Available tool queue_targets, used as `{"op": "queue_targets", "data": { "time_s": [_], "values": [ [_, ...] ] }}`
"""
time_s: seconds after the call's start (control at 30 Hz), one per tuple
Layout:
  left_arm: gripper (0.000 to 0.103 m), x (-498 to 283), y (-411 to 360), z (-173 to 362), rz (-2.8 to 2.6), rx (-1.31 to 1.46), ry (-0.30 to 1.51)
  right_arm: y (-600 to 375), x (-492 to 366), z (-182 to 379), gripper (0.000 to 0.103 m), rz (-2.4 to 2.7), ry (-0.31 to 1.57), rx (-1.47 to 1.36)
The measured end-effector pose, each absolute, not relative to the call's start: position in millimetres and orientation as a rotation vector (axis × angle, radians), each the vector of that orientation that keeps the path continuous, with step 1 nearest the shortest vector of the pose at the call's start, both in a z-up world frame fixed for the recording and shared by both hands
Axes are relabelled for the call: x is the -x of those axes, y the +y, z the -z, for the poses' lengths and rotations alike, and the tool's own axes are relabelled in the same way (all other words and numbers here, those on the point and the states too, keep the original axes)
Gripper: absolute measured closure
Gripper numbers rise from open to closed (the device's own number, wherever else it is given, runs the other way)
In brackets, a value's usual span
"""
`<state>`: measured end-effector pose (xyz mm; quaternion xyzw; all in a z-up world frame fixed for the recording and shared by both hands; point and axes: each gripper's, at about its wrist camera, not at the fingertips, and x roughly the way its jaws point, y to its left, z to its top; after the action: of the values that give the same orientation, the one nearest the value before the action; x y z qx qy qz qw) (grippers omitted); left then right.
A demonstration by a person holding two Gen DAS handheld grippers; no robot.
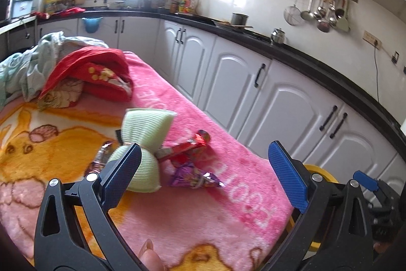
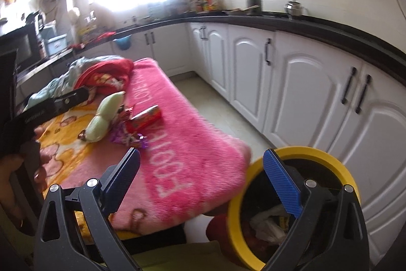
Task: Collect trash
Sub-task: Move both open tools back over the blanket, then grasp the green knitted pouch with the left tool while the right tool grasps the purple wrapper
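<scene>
The left gripper (image 1: pixel 205 169) hung with its jaws spread wide and empty over the pink blanket (image 1: pixel 203 220). Its left finger stood just in front of a pale green bow (image 1: pixel 144 141). Between the fingers lay a purple wrapper (image 1: pixel 192 175), and just beyond it a red wrapper (image 1: pixel 187 149). A third wrapper (image 1: pixel 101 156) peeked out left of the bow.

The right gripper (image 2: pixel 201 175) was likewise released and held nothing. It hovered at the blanket's near corner, its right finger over the yellow-rimmed bin (image 2: pixel 236 240), which already held crumpled paper (image 2: pixel 266 227). The wrappers lay well apart from the bin, up the blanket.

The risks, as I judged them: the bow touched or overlapped the wrappers, so a wide closing could catch the bow with the trash. The plush pile could let a thin foil wrapper slip from the pads, or snag in them. The bin sat below the blanket's edge, so a drop released early would land on the blanket or the floor (image 2: pixel 215 103).
</scene>
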<state>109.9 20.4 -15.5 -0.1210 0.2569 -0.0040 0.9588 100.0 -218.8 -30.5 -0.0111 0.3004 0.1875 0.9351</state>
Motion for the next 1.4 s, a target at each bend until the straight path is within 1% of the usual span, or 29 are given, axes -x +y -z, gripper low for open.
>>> {"op": "queue_targets", "data": {
  "time_s": [0.27,0.57,0.73,0.8,0.83,0.93,1.03,1.13,1.23,1.27,1.3,1.37,1.4],
  "values": [
    [0.011,-114.2,61.6,22.0,-0.061,0.303,0.526,-171.5,-116.8,38.5,0.008,-0.473,0.641,0.108],
    [0.011,-126.3,101.4,42.0,-0.094,0.348,0.593,-118.9,-148.3,60.1,0.009,-0.592,0.694,0.22],
    [0.011,-133.5,113.7,53.5,-0.087,0.372,0.623,-91.3,-164.9,76.1,0.009,-0.664,0.702,0.307],
    [0.011,-136.5,117.1,57.4,-0.076,0.388,0.635,-81.2,-171.3,81.7,0.012,-0.69,0.709,0.335],
    [0.012,-138.5,118.3,59.7,-0.068,0.397,0.64,-77.2,-174.7,84.1,0.013,-0.7,0.713,0.346],
    [0.021,-145.2,117.3,64.3,-0.042,0.403,0.662,-66.4,-183.2,91.2,0.017,-0.72,0.725,0.376],
    [0.027,-151.7,113.9,68.6,-0.013,0.404,0.681,-56.9,-191.0,98.8,0.021,-0.737,0.741,0.394],
    [0.029,-159.0,111.1,72.1,0.006,0.402,0.703,-49.8,-196.9,107.0,0.027,-0.746,0.768,0.397],
    [0.029,-164.1,111.7,74.5,0.014,0.403,0.711,-45.3,-198.6,114.0,0.041,-0.758,0.791,0.408],
    [0.029,-166.0,112.0,75.1,0.018,0.403,0.714,-45.1,-198.4,114.9,0.05,-0.764,0.794,0.406],
    [0.029,-168.3,112.1,76.2,0.019,0.4,0.719,-44.9,-197.3,115.4,0.055,-0.774,0.795,0.398],
    [0.03,-172.2,111.4,78.4,0.022,0.397,0.732,-44.9,-194.5,114.8,0.065,-0.787,0.797,0.39],
    [0.031,-174.3,111.3,80.3,0.028,0.399,0.74,-45.6,-192.6,114.9,0.067,-0.787,0.797,0.388]
  ]
}}
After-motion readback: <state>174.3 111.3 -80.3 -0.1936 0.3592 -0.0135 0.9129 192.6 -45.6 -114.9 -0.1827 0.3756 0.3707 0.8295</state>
